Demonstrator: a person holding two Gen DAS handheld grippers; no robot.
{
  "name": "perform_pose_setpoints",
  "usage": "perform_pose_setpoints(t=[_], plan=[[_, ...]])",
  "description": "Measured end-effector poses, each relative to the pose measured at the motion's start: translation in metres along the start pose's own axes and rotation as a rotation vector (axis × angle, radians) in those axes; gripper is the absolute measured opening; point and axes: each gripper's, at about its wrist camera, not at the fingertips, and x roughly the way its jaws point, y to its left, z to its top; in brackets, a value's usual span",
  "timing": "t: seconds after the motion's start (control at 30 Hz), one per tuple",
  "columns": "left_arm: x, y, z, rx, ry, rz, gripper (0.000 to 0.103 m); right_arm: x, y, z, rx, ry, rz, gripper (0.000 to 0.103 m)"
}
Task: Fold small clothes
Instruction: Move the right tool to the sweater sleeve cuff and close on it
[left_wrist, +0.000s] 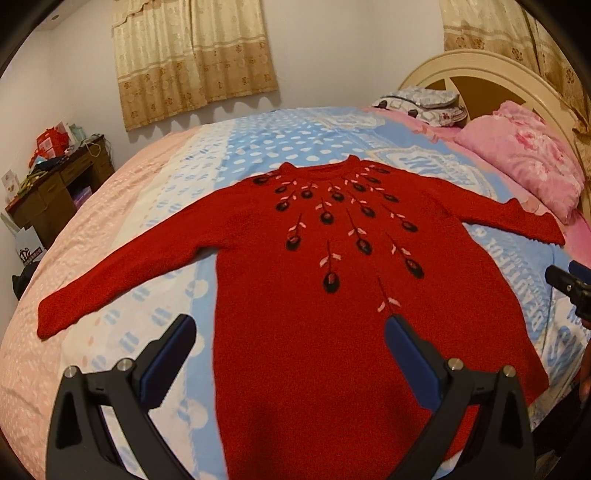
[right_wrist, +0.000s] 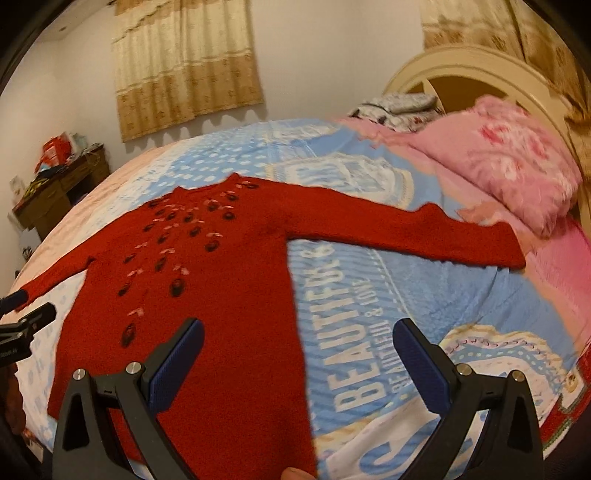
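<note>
A red knit sweater (left_wrist: 314, 295) with black and pink flower patterns lies flat, front up, on the bed, both sleeves spread out. It also shows in the right wrist view (right_wrist: 221, 288). My left gripper (left_wrist: 290, 328) is open and empty, hovering above the sweater's lower body near its left hem side. My right gripper (right_wrist: 299, 332) is open and empty, above the sweater's right edge. The right gripper's tip (left_wrist: 569, 284) shows at the right edge of the left wrist view; the left gripper's tip (right_wrist: 26, 321) shows at the left edge of the right wrist view.
The bed has a blue, white and pink printed cover (right_wrist: 369, 332). A pink pillow (left_wrist: 524, 155) lies by the cream headboard (left_wrist: 480, 70) at the right. A cluttered brown desk (left_wrist: 55, 192) stands at the far left. Curtains (left_wrist: 192, 59) hang on the back wall.
</note>
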Motion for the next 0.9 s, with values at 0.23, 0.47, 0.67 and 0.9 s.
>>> perform_pose_setpoints(t=[0.23,0.47,0.67,0.9], plan=[[0.03,-0.014,0.013,0.026,0.02,-0.001,0.103,0.031,-0.04,0.009,0.057,0.032,-0.055,0.101],[0.056,-0.021,0.024,0.019,0.047,-0.005,0.103,0.053,-0.098,0.029,0.149,0.037,-0.125,0.093],[0.07,-0.024,0.03,0.015,0.063,-0.007,0.103,0.07,-0.162,0.046,0.24,0.051,-0.209,0.08],[0.084,-0.02,0.039,-0.006,0.086,0.006,0.103,0.089,-0.253,0.063,0.37,0.062,-0.348,0.074]])
